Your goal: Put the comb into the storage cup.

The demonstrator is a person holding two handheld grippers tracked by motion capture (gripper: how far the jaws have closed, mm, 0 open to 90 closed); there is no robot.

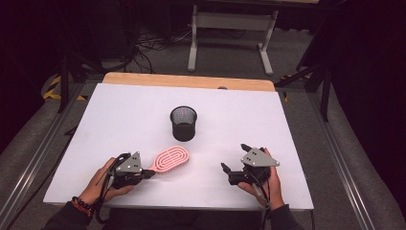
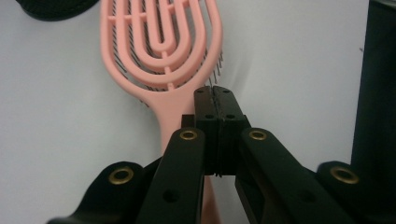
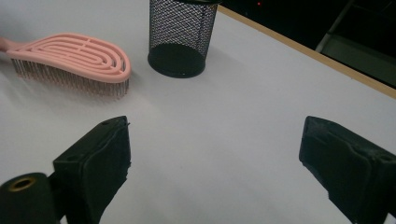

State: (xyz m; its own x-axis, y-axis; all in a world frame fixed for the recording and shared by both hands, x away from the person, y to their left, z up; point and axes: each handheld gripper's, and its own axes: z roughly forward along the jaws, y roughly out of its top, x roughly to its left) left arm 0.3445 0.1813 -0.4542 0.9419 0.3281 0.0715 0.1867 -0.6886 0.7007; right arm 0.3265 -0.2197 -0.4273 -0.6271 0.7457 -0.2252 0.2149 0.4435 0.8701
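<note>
One pink slotted plastic hairbrush (image 1: 169, 160) lies flat on the white bench (image 1: 119, 110) just short of the black mesh cup (image 1: 183, 123), its handle pointing at the left gripper (image 1: 143, 173), jaws closed beside it; right gripper (image 1: 234, 158) gapes wide, well apart.

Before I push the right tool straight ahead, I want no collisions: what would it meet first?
Probably the mesh cup. The right tool is open over bare table, and the pink brush lies left of its line; depth is unclear.

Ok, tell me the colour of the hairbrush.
Pink; the hairbrush shows best in the left gripper view.
</note>
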